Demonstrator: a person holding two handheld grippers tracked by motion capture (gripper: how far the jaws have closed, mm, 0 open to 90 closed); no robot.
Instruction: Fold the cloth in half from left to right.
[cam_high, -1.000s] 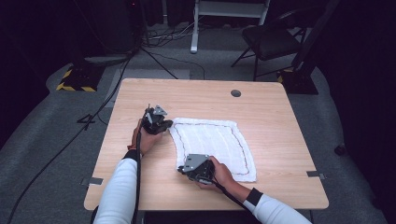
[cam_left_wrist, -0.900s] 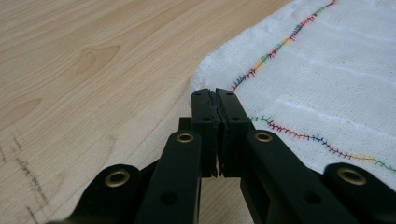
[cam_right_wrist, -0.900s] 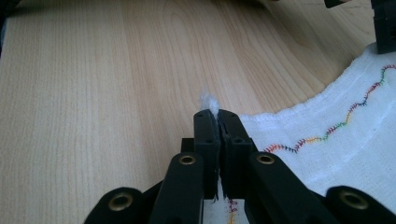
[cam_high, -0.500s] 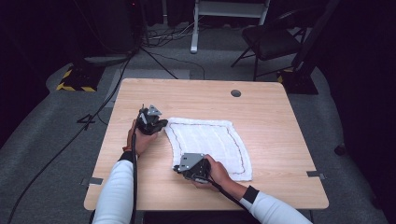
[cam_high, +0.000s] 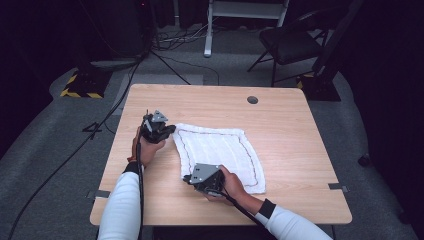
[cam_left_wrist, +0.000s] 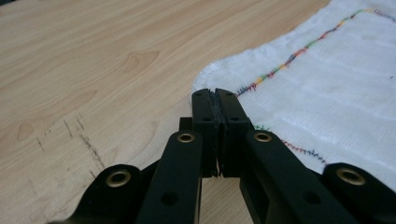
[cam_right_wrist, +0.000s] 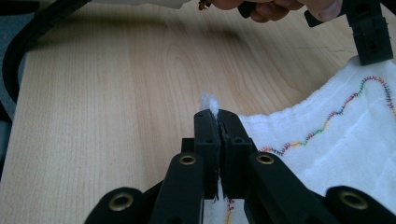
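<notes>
- A white cloth (cam_high: 220, 152) with coloured stitching along its border lies spread on the wooden counter (cam_high: 290, 125), a little left of the middle, its far left corner and near left corner each at a gripper
- The left gripper (cam_high: 170, 131) sits at the cloth's far left corner; the left hand (cam_high: 146, 150) wraps its body from below, the forearm in a white sleeve (cam_high: 120, 200) coming up from the bottom edge and pointing away from the person, wrist roughly straight
- In the left gripper view its fingers (cam_left_wrist: 205, 109) are pressed together with no gap, right at the rounded cloth corner; the edge of the cloth appears pinched between them, the rest running off to the right
- The right gripper (cam_high: 187, 178) rests at the cloth's near left corner, pointing to the left across the counter; the right hand (cam_high: 231, 182) holds it from behind, the forearm reaching in diagonally from the lower right
- In the right gripper view its fingers (cam_right_wrist: 208, 128) are clamped shut on the cloth, a small white tuft sticking out past the tips, the hem trailing to the right
- The same view has the left hand and gripper farther off at the top edge, above the cloth's other corner
- The two grippers stand apart, joined by the cloth's left edge, which bows inward between them
</notes>
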